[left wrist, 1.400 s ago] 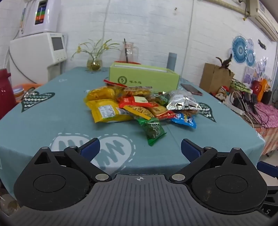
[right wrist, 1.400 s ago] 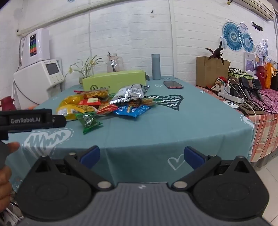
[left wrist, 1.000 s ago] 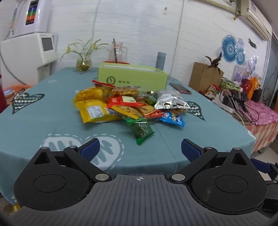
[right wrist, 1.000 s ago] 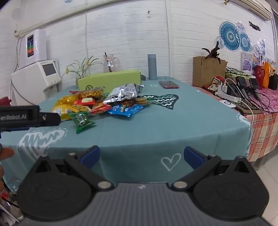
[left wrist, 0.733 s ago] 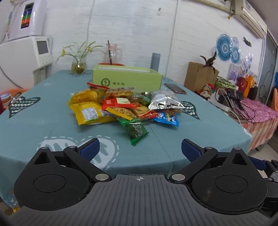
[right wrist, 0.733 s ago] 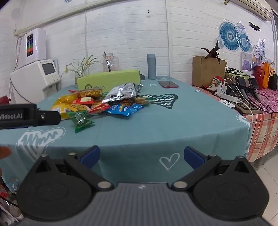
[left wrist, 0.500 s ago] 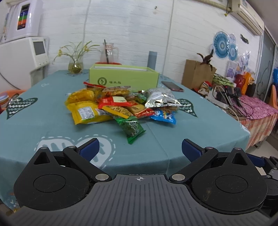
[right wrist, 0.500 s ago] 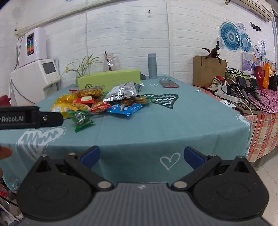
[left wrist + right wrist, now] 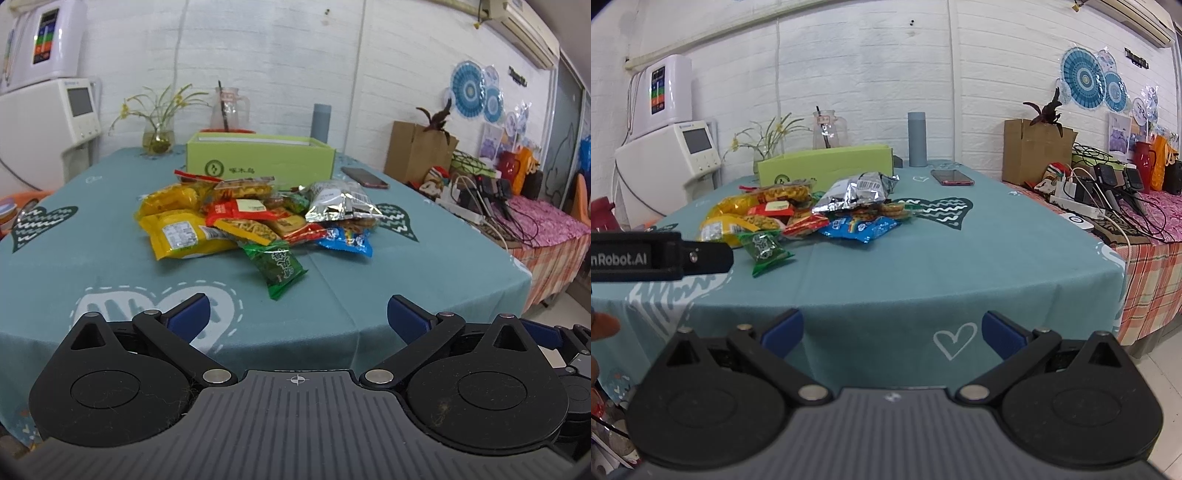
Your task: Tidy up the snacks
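Observation:
A pile of snack packets lies mid-table: a green packet (image 9: 277, 266) nearest me, a yellow bag (image 9: 177, 236), a red packet (image 9: 236, 208), a silver bag (image 9: 338, 201) and a blue packet (image 9: 345, 242). An open light-green box (image 9: 258, 160) stands behind the pile. My left gripper (image 9: 297, 317) is open and empty, over the table's front edge. My right gripper (image 9: 892, 330) is open and empty, off the table's front corner. The pile (image 9: 812, 214) and the box (image 9: 827, 166) also show in the right wrist view, where the left gripper's body (image 9: 657, 256) juts in from the left.
A phone (image 9: 364, 177), a grey cylinder (image 9: 320, 122), a glass jug (image 9: 227, 110) and a plant vase (image 9: 157, 138) stand at the table's back. A water dispenser (image 9: 48, 110) is at the left. A cluttered side table with cables (image 9: 1115, 199) is at the right.
Both grippers have stayed open. The left view has drawn back slightly and swung left, so the pile now sits a little farther off and more centred. The right view has barely shifted.

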